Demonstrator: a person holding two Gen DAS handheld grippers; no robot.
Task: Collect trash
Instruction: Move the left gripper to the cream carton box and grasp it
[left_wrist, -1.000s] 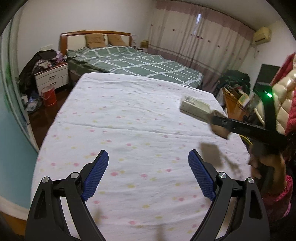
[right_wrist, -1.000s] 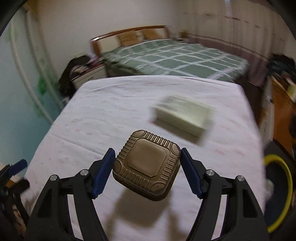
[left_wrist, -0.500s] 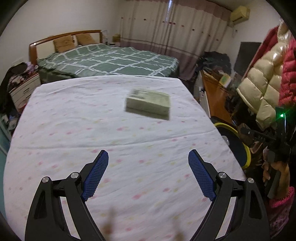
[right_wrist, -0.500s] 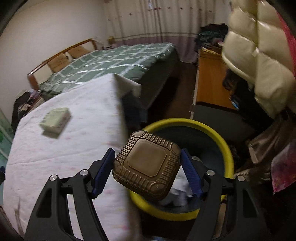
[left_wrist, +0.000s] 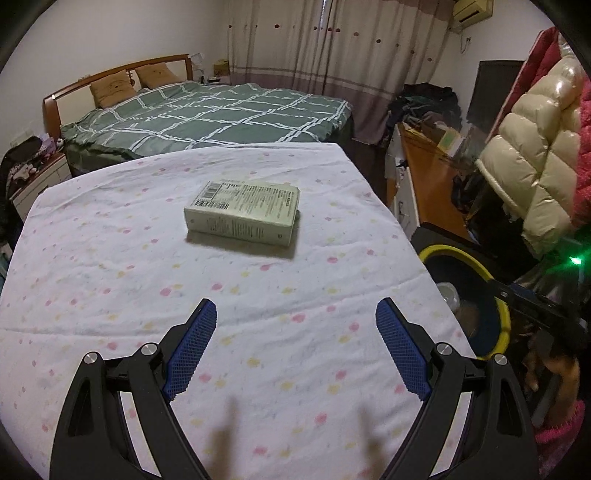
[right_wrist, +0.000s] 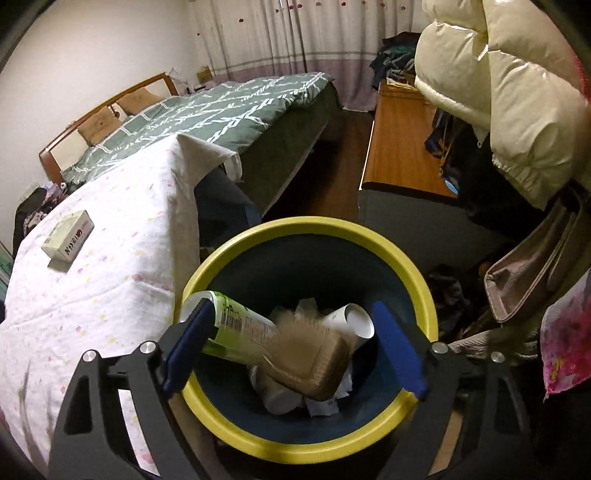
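The right claw (right_wrist: 291, 345) is positioned above the round blue waste bin with a yellow rim (right_wrist: 417, 273), and its jaws are opening. The brown ribbed square plastic container (right_wrist: 308, 360) is between the blue pads, motion-blurred and tilted, inside the bin mouth; neither pad is pressing on it. It is lying over crumpled white paper, a white paper cup (right_wrist: 356, 319) and a green-labelled plastic bottle (right_wrist: 236, 326) leaning against the bin's left wall. The left claw (left_wrist: 295, 349) is standing wide open and empty over the white dotted cloth covering the table (left_wrist: 110, 258). The pale green rectangular cardboard box (left_wrist: 242, 212) is lying flat near the table centre, its long axis running left to right and slightly toward the camera at the right end, barcode end at left.
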